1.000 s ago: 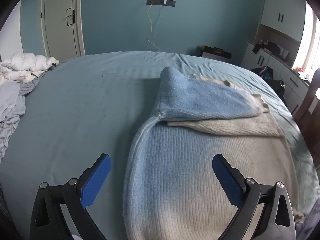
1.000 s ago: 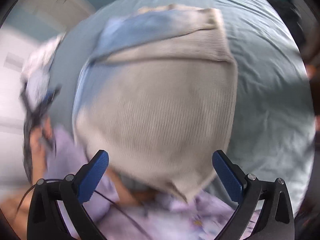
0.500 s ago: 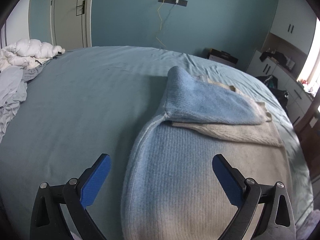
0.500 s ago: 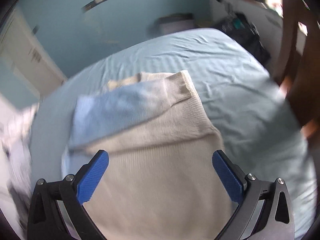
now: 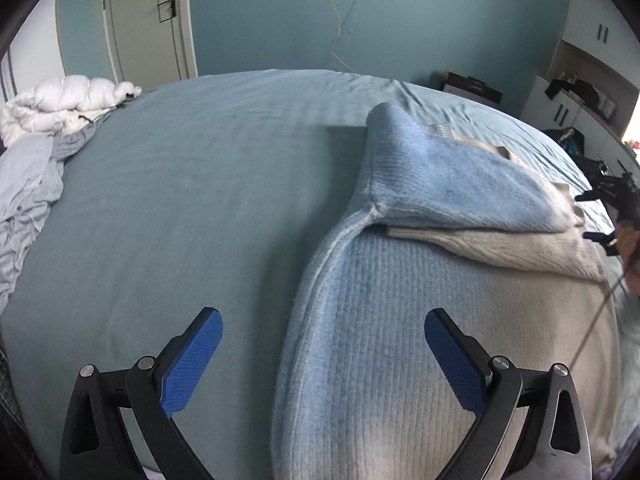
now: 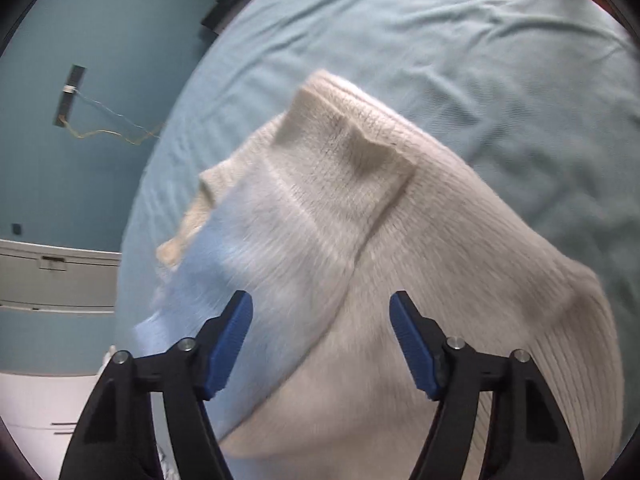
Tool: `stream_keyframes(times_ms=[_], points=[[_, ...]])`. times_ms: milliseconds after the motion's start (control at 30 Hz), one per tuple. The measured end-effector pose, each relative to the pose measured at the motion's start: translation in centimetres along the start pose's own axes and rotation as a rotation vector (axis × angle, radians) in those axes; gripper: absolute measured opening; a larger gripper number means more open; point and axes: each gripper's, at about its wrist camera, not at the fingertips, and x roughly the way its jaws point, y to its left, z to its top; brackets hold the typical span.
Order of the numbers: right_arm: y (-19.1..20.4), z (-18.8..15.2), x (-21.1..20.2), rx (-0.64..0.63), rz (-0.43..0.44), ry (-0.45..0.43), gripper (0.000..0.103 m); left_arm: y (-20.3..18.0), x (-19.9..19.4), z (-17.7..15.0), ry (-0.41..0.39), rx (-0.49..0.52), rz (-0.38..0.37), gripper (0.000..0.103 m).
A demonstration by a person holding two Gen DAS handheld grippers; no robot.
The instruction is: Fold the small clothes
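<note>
Left gripper: jaws spread wide and empty, poised over the near left edge of the sweater, one pad above the bed sheet and one above the knit. Right gripper: jaws partly spread and closing, with the sweater's cream side lying between and below them; no pad was seen pressing on the fabric. The sweater, blue shading to cream, lay flat on the bed with its sleeves already folded across the chest, the cream cuff uppermost in the right wrist view. A heap of other laundry sat well apart at the bed's far left.

The step in hand was judged to be taking hold of the garment's two sides for the next fold. Done well, each pair of jaws would pinch the full thickness of the knit at matching points, without catching the sheet beneath, and both sides would lift together so the folded sleeves stayed in place.
</note>
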Motion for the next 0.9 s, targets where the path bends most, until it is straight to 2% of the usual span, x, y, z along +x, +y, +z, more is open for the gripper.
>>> stream_keyframes(times_ms=[67,133,200,233,267,367,433,500,667,800,900], points=[[1.0,1.2,1.2,-0.034,-0.046,-0.009,0.067,0.2,0.4,0.0,0.011,-0.009,0.001,0.102],[1.5,1.9,2.3,-0.057,-0.142,-0.005,0.066,0.4,0.7,0.0,0.021,-0.013,0.003,0.102],[2.1,2.2,3.1,-0.078,-0.238,-0.021,0.042,0.4,0.9,-0.1,0.028,-0.015,0.0,0.102],[3.0,2.1,2.8,-0.114,-0.286,-0.054,0.033,0.4,1.0,0.0,0.029,-0.014,0.001,0.102],[3.7,2.0,2.4,-0.144,-0.319,-0.086,0.004,0.4,1.1,0.0,0.03,-0.013,0.003,0.102],[7.1,0.7,-0.4,-0.211,-0.435,-0.211,0.004,0.5,1.3,0.1,0.036,-0.014,0.001,0.102],[10.8,-1.0,-3.2,-0.282,-0.444,-0.301,0.004,0.6,1.2,0.2,0.036,-0.022,-0.005,0.102],[13.9,-2.4,-6.0,-0.333,-0.401,-0.358,0.003,0.9,1.0,0.3,0.032,-0.032,-0.009,0.102],[22.0,-6.8,-15.8,-0.431,-0.203,-0.489,0.003,1.9,-0.1,0.2,0.018,-0.075,-0.025,0.102],[23.1,-8.9,-22.1,-0.429,-0.146,-0.596,0.003,2.2,-0.5,0.0,0.011,-0.075,-0.022,0.102],[22.0,-9.0,-22.3,-0.428,-0.168,-0.596,0.003,2.2,-1.0,0.2,0.004,-0.077,-0.023,0.102]])
